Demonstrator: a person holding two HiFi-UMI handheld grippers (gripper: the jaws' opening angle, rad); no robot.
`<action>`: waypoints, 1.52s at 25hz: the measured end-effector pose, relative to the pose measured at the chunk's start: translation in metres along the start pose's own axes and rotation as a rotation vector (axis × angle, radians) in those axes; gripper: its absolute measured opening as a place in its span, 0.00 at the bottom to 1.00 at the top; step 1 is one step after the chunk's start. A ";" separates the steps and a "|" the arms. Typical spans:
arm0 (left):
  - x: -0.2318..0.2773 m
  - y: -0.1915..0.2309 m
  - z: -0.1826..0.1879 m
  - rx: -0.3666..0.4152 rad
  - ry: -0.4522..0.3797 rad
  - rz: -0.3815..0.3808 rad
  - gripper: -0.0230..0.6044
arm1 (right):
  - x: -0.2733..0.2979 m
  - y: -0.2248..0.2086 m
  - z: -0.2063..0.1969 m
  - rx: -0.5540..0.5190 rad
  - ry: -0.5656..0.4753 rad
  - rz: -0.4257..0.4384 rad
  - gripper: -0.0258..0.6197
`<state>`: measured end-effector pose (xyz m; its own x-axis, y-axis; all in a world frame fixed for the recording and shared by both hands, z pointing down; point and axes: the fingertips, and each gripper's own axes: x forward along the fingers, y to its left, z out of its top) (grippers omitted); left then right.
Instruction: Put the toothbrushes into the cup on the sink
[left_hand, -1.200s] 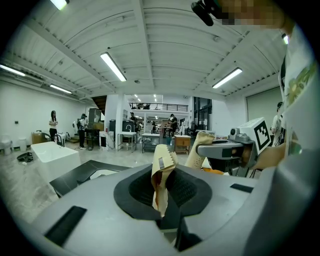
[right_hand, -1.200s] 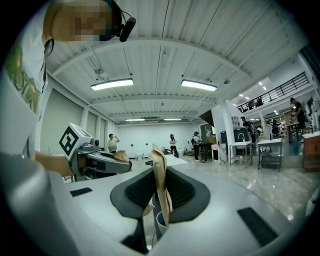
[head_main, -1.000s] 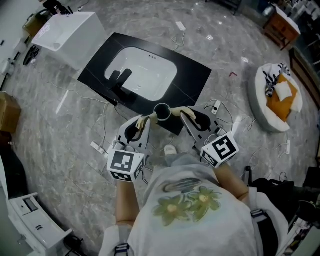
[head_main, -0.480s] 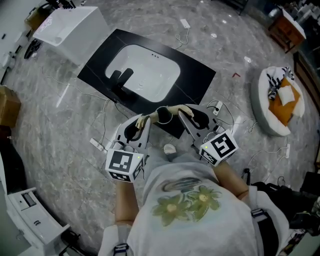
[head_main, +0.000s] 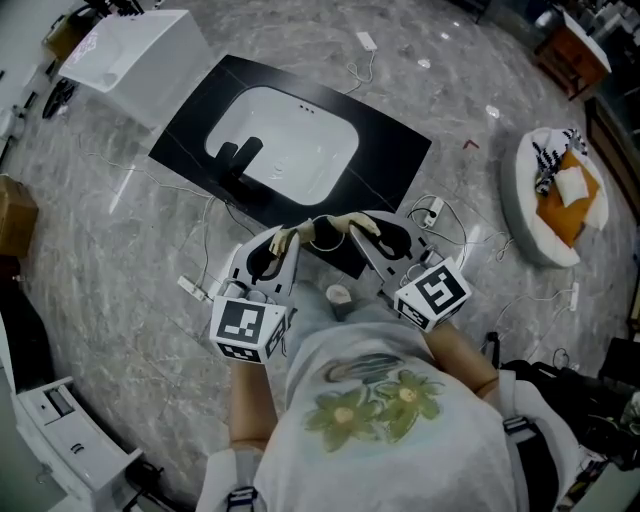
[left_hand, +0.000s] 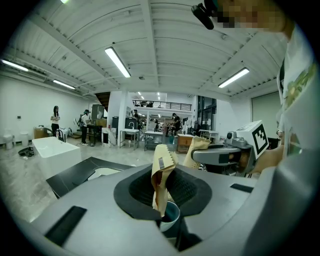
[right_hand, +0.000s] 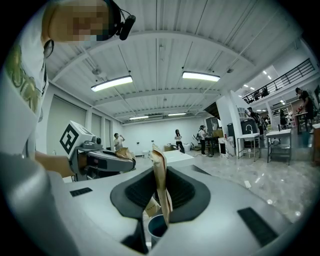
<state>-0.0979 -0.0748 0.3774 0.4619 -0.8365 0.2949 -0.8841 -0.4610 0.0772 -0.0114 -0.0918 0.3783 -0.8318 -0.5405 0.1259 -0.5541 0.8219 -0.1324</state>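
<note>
Left gripper (head_main: 283, 244) gripped a wrapped toothbrush (left_hand: 162, 176), right gripper (head_main: 367, 233) gripped a second toothbrush (right_hand: 160, 184), both ends at the cup (head_main: 325, 228).

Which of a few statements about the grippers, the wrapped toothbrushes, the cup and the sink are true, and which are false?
1. The left gripper has its jaws shut on a paper-wrapped toothbrush. True.
2. The right gripper is empty. False: its jaws clamp a second wrapped toothbrush.
3. The cup stands inside the white basin. False: it stands on the black counter, at the edge nearest the person.
4. A black faucet stands at the basin's rim. True.
5. The grippers flank the cup, one on each side. True.
</note>
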 end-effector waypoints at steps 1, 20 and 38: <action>0.001 0.001 -0.001 -0.003 0.000 0.001 0.13 | 0.001 0.000 -0.002 0.000 0.003 0.001 0.16; 0.003 0.009 -0.005 -0.048 -0.016 0.015 0.13 | 0.017 -0.005 -0.022 0.014 0.044 0.029 0.16; 0.014 0.009 -0.001 -0.035 -0.002 0.010 0.13 | 0.024 -0.014 -0.035 0.034 0.073 0.046 0.16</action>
<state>-0.0999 -0.0902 0.3829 0.4534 -0.8414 0.2942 -0.8904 -0.4422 0.1076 -0.0228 -0.1102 0.4178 -0.8525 -0.4870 0.1902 -0.5173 0.8383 -0.1724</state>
